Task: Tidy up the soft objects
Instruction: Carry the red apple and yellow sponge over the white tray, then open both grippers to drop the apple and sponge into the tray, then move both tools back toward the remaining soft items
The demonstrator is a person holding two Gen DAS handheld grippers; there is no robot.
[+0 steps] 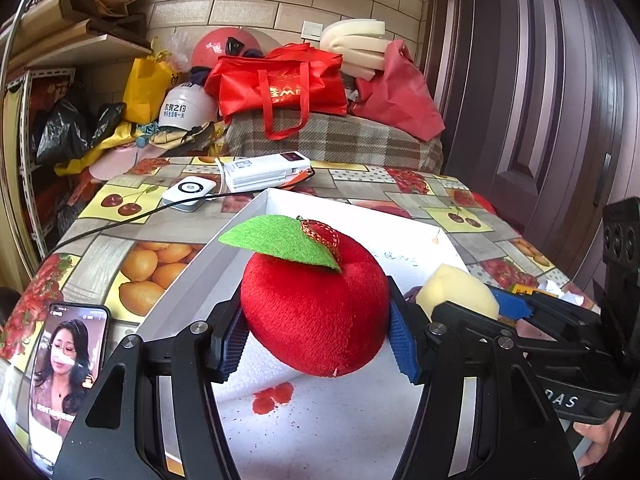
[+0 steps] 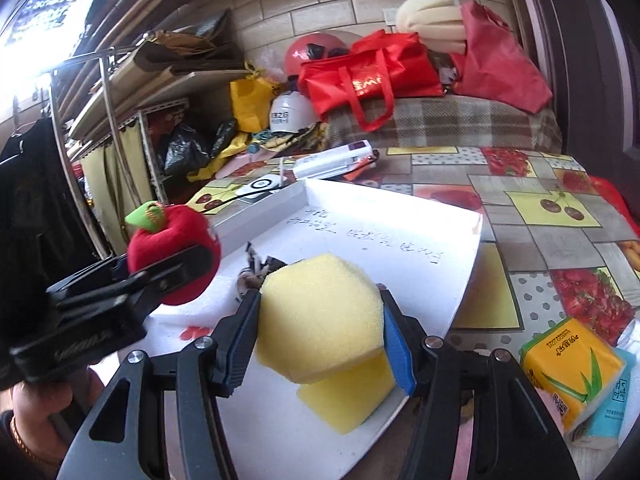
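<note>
A red plush apple (image 1: 316, 312) with a green felt leaf sits between the blue pads of my left gripper (image 1: 318, 340), which is shut on it just above the white shallow box (image 1: 360, 216). My right gripper (image 2: 318, 340) is shut on a yellow sponge block (image 2: 320, 320), held over the same box (image 2: 400, 220). A second yellow sponge piece (image 2: 348, 396) lies in the box right beneath it. Beside it, a small dark-and-white item (image 2: 256, 272) is partly hidden. Each wrist view shows the other hand's load: the sponge (image 1: 456, 288) at the right, the apple (image 2: 176, 240) at the left.
A phone (image 1: 68, 376) with a lit screen lies at the table's left front. A power bank (image 1: 264, 170) and a white device (image 1: 188, 192) with a cable lie behind the box. Tissue packs (image 2: 572, 372) sit at the right front. Red bags (image 1: 280, 84) pile up at the back.
</note>
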